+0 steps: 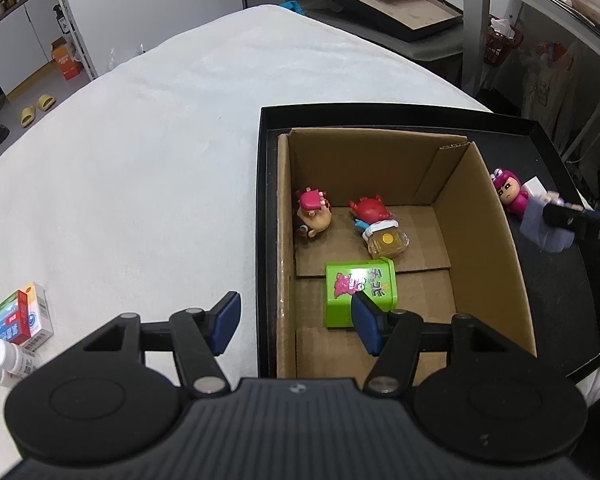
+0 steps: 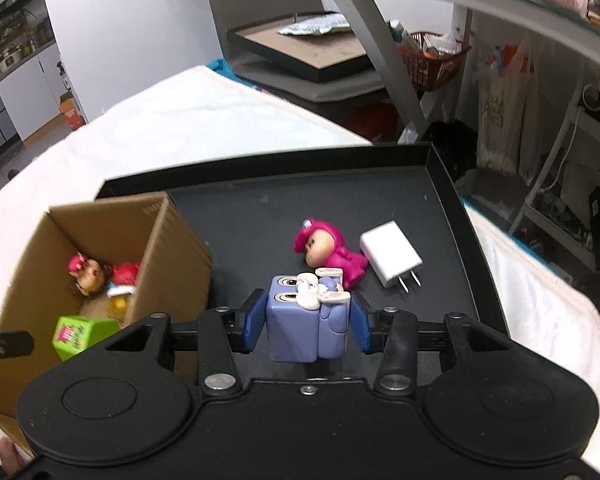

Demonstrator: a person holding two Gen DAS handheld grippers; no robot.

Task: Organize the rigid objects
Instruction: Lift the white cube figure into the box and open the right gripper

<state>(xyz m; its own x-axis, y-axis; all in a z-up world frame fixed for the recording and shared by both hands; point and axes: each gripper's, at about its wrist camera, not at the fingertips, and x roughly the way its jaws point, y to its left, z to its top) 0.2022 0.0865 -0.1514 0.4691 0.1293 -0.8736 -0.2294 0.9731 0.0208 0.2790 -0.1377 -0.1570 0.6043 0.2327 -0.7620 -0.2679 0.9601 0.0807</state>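
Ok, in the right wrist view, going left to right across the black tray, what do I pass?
Brown cardboard box → purple block-shaped toy figure → pink hooded toy figure → white wall charger plug.

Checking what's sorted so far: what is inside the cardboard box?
In the cardboard box: a pink-capped figure, a red-haired figure with a clear amber piece, and a green box. The left gripper hides part of the near floor.

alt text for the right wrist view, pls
The right gripper clamps a purple block-shaped toy above a black tray. On the tray beyond it lie a pink figurine and a white charger; a cardboard box on the left holds more toys.
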